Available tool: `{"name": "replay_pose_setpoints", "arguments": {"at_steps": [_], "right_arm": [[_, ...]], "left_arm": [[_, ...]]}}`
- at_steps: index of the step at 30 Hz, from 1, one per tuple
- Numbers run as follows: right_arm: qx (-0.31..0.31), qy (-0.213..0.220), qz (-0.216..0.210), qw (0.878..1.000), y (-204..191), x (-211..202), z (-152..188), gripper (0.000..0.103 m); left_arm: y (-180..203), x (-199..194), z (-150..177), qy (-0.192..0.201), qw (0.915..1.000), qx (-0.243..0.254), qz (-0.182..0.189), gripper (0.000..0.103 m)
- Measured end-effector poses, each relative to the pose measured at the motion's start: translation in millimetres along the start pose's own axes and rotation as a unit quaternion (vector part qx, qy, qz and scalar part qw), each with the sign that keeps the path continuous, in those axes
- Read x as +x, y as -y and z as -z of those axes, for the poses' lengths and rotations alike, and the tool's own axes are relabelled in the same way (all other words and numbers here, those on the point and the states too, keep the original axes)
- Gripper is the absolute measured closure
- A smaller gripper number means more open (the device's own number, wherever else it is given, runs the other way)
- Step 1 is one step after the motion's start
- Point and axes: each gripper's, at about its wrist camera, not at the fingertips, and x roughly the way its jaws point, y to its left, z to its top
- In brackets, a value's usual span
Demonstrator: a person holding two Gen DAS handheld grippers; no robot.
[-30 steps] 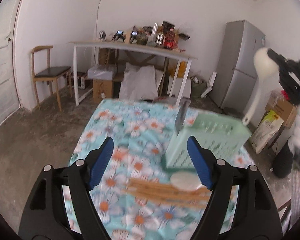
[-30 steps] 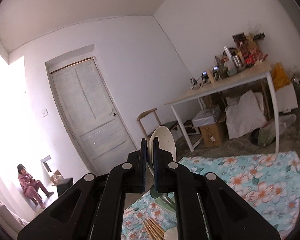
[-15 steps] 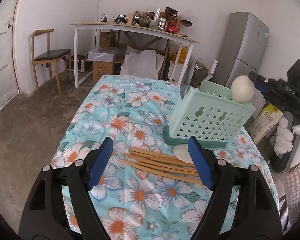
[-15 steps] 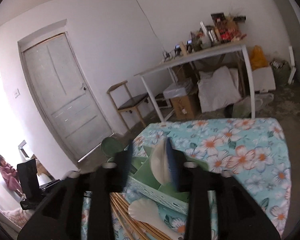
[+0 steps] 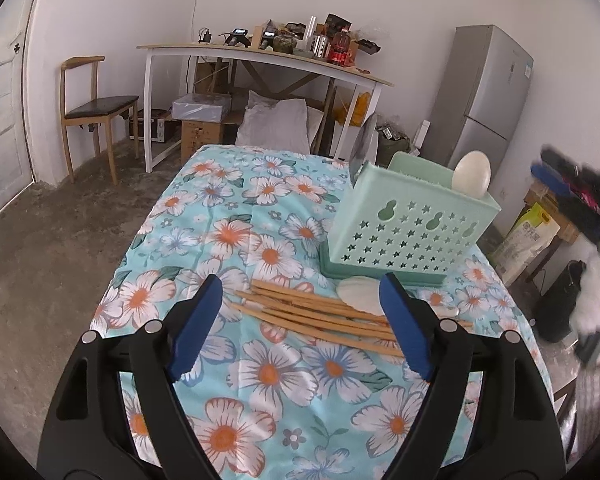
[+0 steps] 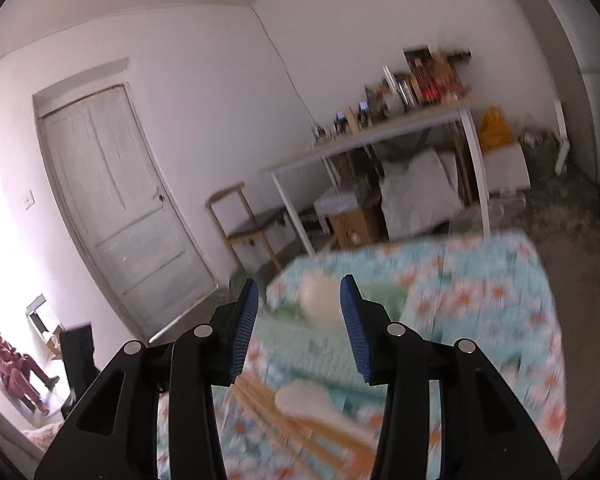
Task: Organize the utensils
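Fingers of the left gripper (image 5: 300, 312) opening empty over the chopsticks (image 5: 320, 316), right gripper (image 6: 298, 320) parted clear of the spoon (image 5: 471, 174) standing in the caddy (image 5: 412, 228); next step, likely, grasping the chopsticks.

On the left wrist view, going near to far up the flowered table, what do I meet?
Bundle of wooden chopsticks → flat white plastic spoon → mint-green perforated plastic utensil basket → white spoon standing in it.

Blurred view: right gripper (image 6: 299, 322) jaws apart, nothing gripped; white spoon (image 6: 319, 298) stands in green basket (image 6: 290, 338) beyond; chopsticks (image 6: 278, 410), second spoon (image 6: 304, 400) near on floral cloth (image 6: 480, 300).
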Motion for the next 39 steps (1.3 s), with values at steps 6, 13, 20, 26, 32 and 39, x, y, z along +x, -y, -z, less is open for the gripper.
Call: {"name": "replay_pose_setpoints", "arguments": {"at_steps": [6, 13, 20, 26, 32, 39], "right_arm": [[0.069, -0.132, 0.056, 0.987, 19, 43, 72, 0.061], [0.097, -0.17, 0.09, 0.976, 36, 89, 84, 0.067], [0.121, -0.215, 0.091, 0.965, 49, 140, 97, 0.078], [0.104, -0.246, 0.04, 0.963, 28, 137, 99, 0.078], [0.086, -0.26, -0.024, 0.961, 5, 123, 103, 0.078], [0.016, -0.305, -0.049, 0.951, -35, 118, 129, 0.078]], "left_arm": [[3, 13, 14, -0.027, 0.9996, -0.011, 0.002, 0.025], [7, 30, 29, -0.053, 0.9985, -0.012, -0.008, 0.025], [4, 42, 43, -0.074, 0.9971, -0.016, -0.007, 0.025], [-8, 47, 45, -0.078, 0.9965, -0.03, -0.011, 0.025], [-16, 52, 48, -0.082, 0.9958, -0.039, -0.015, 0.025], [-23, 47, 47, -0.076, 0.9956, -0.049, -0.025, 0.025]]}}
